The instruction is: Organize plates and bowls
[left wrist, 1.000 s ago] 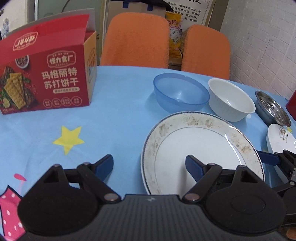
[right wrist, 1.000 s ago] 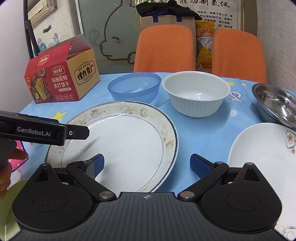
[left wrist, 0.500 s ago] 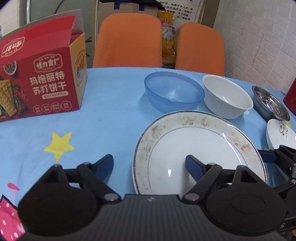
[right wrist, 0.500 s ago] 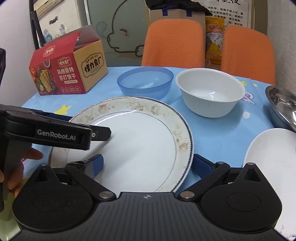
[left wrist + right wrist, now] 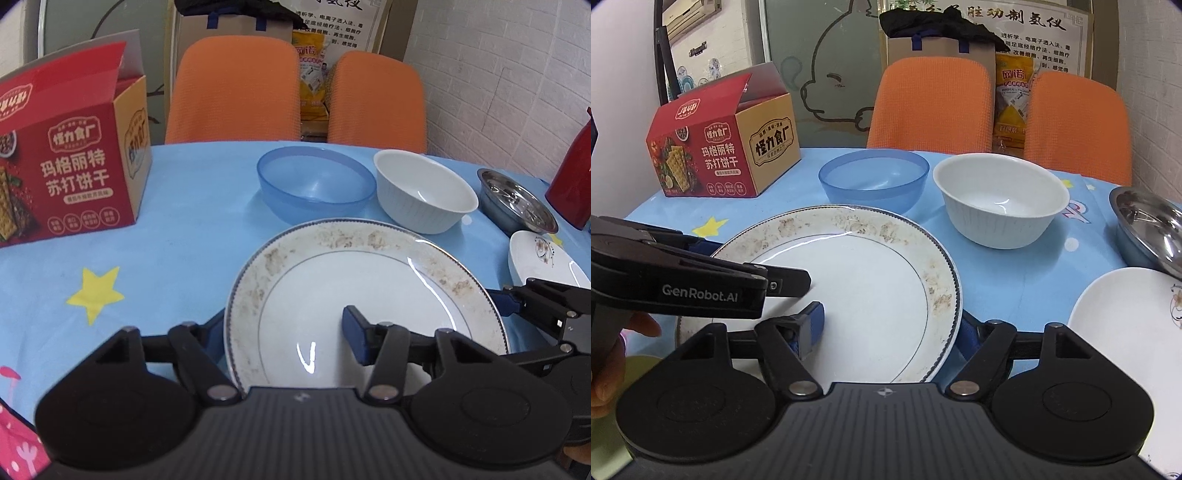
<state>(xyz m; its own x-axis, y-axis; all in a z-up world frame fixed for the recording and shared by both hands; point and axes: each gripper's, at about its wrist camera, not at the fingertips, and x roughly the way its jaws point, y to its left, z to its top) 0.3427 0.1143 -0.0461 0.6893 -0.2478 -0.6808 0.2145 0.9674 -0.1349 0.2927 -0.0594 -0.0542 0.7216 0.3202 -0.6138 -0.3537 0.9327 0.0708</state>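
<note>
A large white plate with a brown-patterned rim lies on the blue tablecloth. My left gripper straddles its left rim. One finger is tucked under the rim, the other is over the plate's inside, and the jaws are closing without pressing on it. My right gripper straddles the right rim the same way, with a gap still showing. Behind the plate stand a blue plastic bowl, a white bowl and a steel bowl. A small white plate lies at the right.
A red cracker box with its flap up stands at the back left. A red jug is at the far right edge. Two orange chairs stand behind the table. A hand holds the left gripper.
The left gripper slid right, so its left finger now sits at the big plate's rim, and its jaws narrowed. The right gripper's jaws also narrowed around the opposite rim.
</note>
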